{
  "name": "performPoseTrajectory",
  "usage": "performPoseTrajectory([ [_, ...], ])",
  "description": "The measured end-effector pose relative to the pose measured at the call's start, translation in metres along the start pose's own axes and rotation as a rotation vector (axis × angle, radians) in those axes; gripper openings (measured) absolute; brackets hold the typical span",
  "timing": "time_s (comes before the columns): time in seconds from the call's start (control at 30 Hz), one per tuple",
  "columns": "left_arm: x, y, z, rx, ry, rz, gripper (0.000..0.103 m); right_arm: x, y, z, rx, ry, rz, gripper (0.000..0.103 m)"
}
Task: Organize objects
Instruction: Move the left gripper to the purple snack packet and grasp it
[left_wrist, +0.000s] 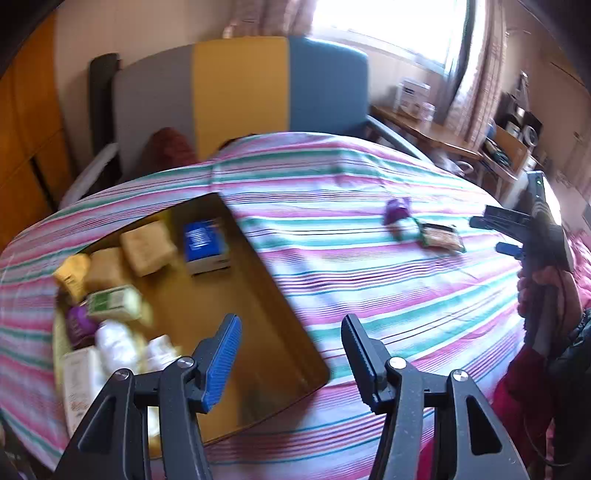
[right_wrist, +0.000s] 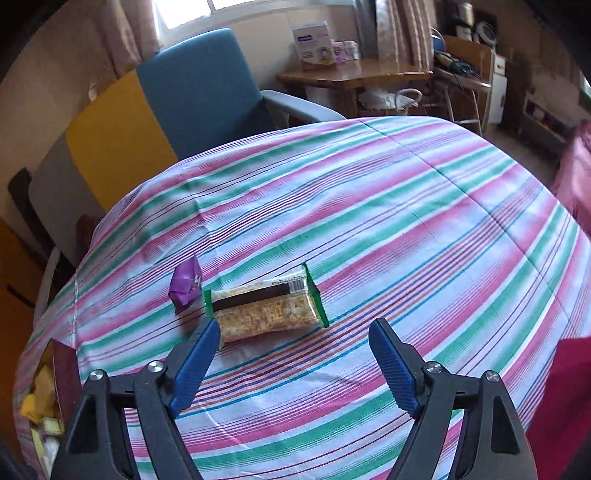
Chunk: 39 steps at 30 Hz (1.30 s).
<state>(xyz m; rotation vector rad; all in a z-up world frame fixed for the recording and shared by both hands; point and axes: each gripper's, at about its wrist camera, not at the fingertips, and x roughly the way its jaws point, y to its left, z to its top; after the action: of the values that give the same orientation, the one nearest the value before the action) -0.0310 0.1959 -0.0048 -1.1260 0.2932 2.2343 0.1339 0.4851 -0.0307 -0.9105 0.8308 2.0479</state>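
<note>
Snack bar (right_wrist: 264, 308) in a clear wrapper with green ends lies flat on the striped bedcover (right_wrist: 369, 206), just ahead of the right gripper (right_wrist: 295, 363) and a little toward its left finger, whose blue pad (right_wrist: 195, 365) overlaps the packet's near left corner in the right wrist view; whether it touches cannot be told. The jaws are spread wide with nothing between them. A crumpled purple wrapper (right_wrist: 184, 286) sits just beyond and left of the bar, close beside its green end.

From the left wrist view, the same bar (left_wrist: 441, 236) and purple wrapper (left_wrist: 397, 212) lie well ahead and to the right of the left gripper (left_wrist: 291, 356), near the right gripper (left_wrist: 495, 232), which is held in a hand (left_wrist: 535, 291).

The left gripper's jaws are parted, empty, and hang over the near right edge of a shallow golden-brown tray (left_wrist: 258, 295) resting on the bedcover. The tray holds, ahead and left of the gripper: a blue and white box (left_wrist: 205, 242), two tan wrapped blocks (left_wrist: 147, 245), a yellow packet (left_wrist: 72, 275), a green and white carton (left_wrist: 114, 302), a purple pack (left_wrist: 79, 325) and some white items (left_wrist: 114, 345) too blurred to make out. The tray's right half is bare.
</note>
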Motion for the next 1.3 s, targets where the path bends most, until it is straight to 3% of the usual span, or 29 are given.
performPoseTrajectory([
  [0.27,0.043,-0.041,0.022,0.019,0.096,-0.091,0.057,0.003,-0.013,0.001,0.083,0.024,0.042,0.088],
  [0.43,0.075,-0.054,0.035,-0.05,0.182,-0.175,0.055,0.002,-0.017,0.002,0.117,0.029,0.077,0.089],
  [0.57,0.105,-0.06,0.052,-0.171,0.267,-0.314,0.055,0.003,-0.017,0.002,0.133,0.036,0.104,0.091],
  [0.63,0.118,-0.066,0.064,-0.182,0.271,-0.332,0.055,0.003,-0.017,0.001,0.135,0.043,0.119,0.091],
  [0.8,0.148,-0.087,0.099,-0.126,0.236,-0.288,0.057,0.002,-0.021,0.001,0.167,0.043,0.162,0.091],
  [0.93,0.179,-0.099,0.12,-0.125,0.244,-0.293,0.075,0.002,-0.026,0.001,0.201,0.048,0.193,0.092],
  [1.3,0.24,-0.143,0.154,-0.004,0.19,-0.232,0.082,0.006,-0.023,0.0,0.22,0.071,0.246,0.094],
])
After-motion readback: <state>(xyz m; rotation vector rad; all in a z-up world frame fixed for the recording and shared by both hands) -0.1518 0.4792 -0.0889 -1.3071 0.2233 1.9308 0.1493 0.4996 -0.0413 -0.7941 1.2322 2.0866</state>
